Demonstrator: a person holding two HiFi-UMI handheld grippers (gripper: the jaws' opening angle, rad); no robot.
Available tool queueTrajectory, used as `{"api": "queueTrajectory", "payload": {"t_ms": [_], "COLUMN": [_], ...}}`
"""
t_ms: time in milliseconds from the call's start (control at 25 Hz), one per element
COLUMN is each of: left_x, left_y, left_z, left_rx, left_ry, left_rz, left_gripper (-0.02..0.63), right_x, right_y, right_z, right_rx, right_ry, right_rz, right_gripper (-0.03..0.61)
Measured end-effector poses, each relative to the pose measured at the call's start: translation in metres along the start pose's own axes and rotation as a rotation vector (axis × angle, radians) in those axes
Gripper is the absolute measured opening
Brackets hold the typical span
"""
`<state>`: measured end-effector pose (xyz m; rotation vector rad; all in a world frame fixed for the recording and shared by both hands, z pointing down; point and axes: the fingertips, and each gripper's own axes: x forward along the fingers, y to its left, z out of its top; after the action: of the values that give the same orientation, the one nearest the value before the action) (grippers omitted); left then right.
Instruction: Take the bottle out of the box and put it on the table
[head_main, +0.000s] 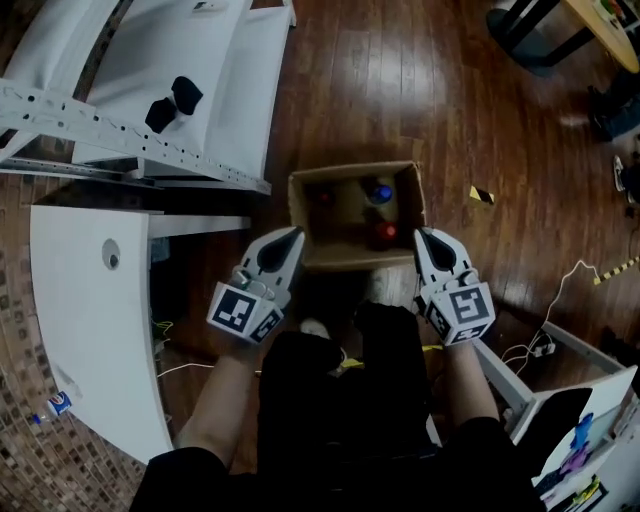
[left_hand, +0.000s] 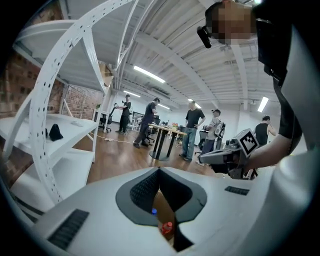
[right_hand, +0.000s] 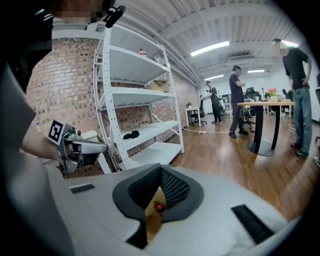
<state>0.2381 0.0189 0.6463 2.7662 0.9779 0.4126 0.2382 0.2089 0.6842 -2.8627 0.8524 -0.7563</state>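
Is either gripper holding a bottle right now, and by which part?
Nothing is held. The left gripper and right gripper are both shut and empty near the box; the bottles are inside it.

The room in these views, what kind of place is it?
Probably an open-plan workshop or lab office: white metal shelving against a brick wall, people standing around tall tables, and a wooden floor.

Head view is dim; glare streaks the wooden floor (head_main: 400, 70) at upper center. Gripper views are brighter under ceiling tube lights (left_hand: 147, 74), edges warped, dark.
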Motion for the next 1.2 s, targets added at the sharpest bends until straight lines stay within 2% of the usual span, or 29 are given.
{"api": "queueTrajectory", "payload": {"t_ms": [240, 440, 520, 680, 1040, 1200], "left_x": [0.041, 0.093, 0.102, 0.116, 0.173, 0.198], "left_y": [0.032, 0.051, 0.053, 0.045, -0.006, -0.025], "left_z": [-0.111, -0.190, -0.216, -0.251, -0.321, -0.368], "left_rx": [0.087, 0.185, 0.228, 0.226, 0.259, 0.301], "left_ry": [-0.062, -0.191, -0.196, -0.143, 0.043, 0.132], "left_rz": [-0.063, -0.161, -0.189, -0.253, -0.500, -0.611], "left_gripper": [0.000, 0.000, 0.005, 0.005, 0.005, 0.005], "right_x": [0.085, 0.144, 0.154, 0.154, 0.116, 0.086], "right_y": [-0.015, -0.022, -0.018, -0.025, -0.059, -0.069], "right_z": [-0.069, -0.109, -0.119, -0.128, -0.133, -0.143], "right_rx": [-0.109, -0.266, -0.257, -0.174, -0.111, -0.099], "right_ry": [-0.105, -0.229, -0.264, -0.291, -0.313, -0.289], "right_rz": [0.006, 0.024, 0.049, 0.023, -0.062, -0.129], "right_gripper": [0.005, 0.005, 0.005, 0.005, 0.005, 0.005]}}
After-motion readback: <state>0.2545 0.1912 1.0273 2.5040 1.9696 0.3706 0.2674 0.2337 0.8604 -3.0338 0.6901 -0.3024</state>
